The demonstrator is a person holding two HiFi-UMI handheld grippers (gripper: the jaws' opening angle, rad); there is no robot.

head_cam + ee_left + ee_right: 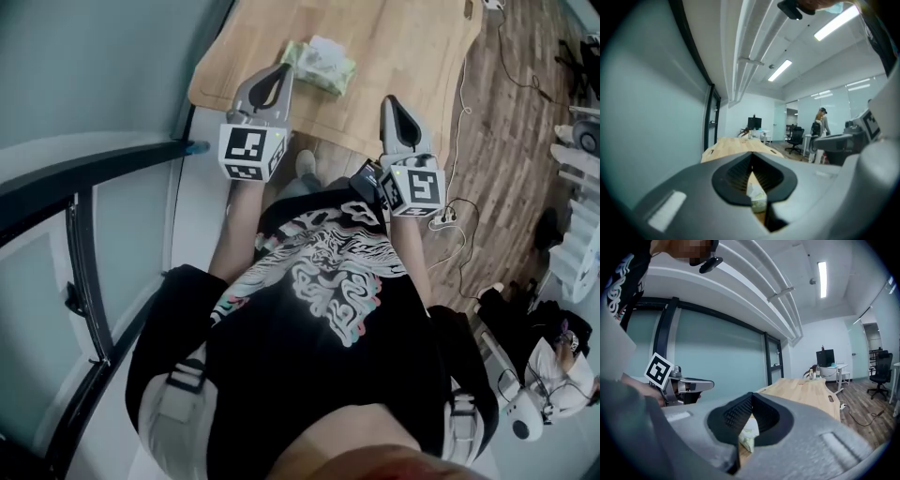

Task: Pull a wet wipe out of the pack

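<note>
The wet wipe pack (pixel 319 64) is pale green with a white wipe bunched on top, and it lies near the front edge of the wooden table (pixel 403 47). My left gripper (pixel 284 67) hovers just left of and short of the pack, jaws closed tip to tip with nothing in them. Further right, my right gripper (pixel 389 99) hangs over the table's front edge, also shut and empty. Through the left gripper's (pixel 751 155) closed jaws, a slice of the pack (pixel 757 198) shows in the left gripper view. The same pack (pixel 749 434) appears below the right gripper (pixel 752 394).
A frosted glass wall (pixel 84 84) and a black rail (pixel 89 272) stand close on the left. Cables and a power strip (pixel 448 217) lie on the wood floor at right. A seated person (pixel 553 366) is at lower right. An office chair (pixel 795 139) stands far off.
</note>
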